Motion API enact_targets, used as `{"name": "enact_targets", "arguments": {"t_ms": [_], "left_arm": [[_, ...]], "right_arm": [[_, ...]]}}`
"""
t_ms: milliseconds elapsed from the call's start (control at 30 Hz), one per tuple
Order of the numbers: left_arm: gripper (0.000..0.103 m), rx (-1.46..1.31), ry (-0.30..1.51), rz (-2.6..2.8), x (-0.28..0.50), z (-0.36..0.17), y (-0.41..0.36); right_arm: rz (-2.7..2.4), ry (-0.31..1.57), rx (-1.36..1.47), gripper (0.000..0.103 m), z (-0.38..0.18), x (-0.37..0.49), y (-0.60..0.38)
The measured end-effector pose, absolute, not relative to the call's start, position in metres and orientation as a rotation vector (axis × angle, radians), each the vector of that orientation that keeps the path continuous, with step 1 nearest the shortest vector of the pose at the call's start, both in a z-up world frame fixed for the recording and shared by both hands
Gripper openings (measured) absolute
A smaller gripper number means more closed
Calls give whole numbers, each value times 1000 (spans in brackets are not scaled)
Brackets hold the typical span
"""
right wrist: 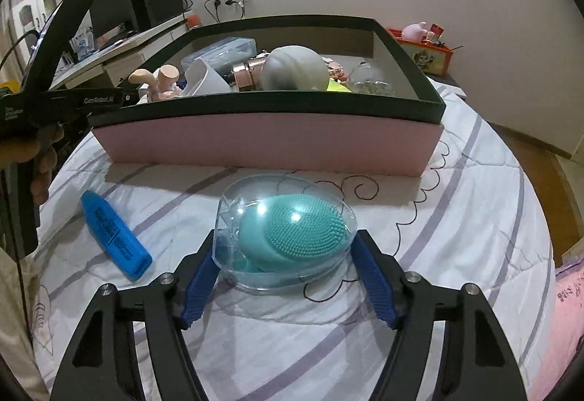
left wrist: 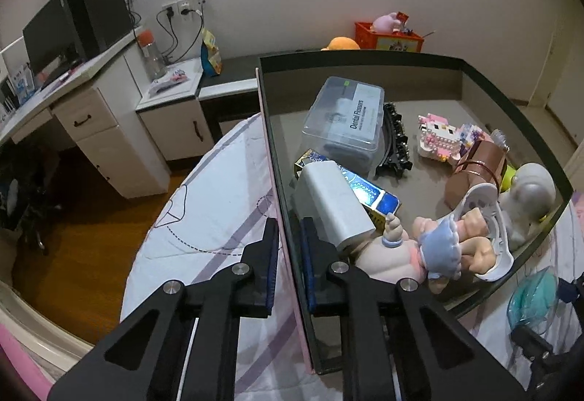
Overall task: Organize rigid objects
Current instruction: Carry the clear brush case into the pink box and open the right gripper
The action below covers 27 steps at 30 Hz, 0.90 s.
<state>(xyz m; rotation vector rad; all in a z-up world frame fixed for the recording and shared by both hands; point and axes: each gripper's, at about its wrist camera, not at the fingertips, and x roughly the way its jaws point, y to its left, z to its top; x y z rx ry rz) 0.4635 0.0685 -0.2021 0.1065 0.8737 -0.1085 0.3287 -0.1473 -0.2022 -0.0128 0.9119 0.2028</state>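
Observation:
A pink box with a dark rim (left wrist: 277, 160) (right wrist: 266, 145) sits on the bed and holds several objects: a clear floss case (left wrist: 346, 116), a white block (left wrist: 332, 207), a doll (left wrist: 438, 247), a pink brick figure (left wrist: 445, 138). My left gripper (left wrist: 288, 247) is shut on the box's left wall, one finger on each side of it. My right gripper (right wrist: 284, 255) straddles a clear egg-shaped case with a teal brush (right wrist: 288, 233) on the bed; its pads touch the case's sides. A blue marker (right wrist: 116, 236) lies to the left.
The bedsheet (right wrist: 456, 218) is white with purple stripes. A desk with drawers (left wrist: 95, 119) and a monitor (left wrist: 51, 35) stand beyond the bed. An orange toy box (left wrist: 387, 35) sits by the far wall. A pink pillow (right wrist: 569, 320) lies at the right.

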Motion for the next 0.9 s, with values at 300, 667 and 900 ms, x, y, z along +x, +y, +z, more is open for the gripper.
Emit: {"name": "enact_targets", "arguments": {"t_ms": [300, 667, 900], "left_arm": [[11, 111, 875, -107, 461, -200, 68], [11, 119, 882, -107, 462, -200, 69], [11, 124, 885, -107, 463, -201, 67]], "right_arm": [[148, 872, 39, 72, -197, 323, -180], [60, 814, 121, 72, -183, 320, -231], [28, 743, 121, 72, -152, 322, -244]]}}
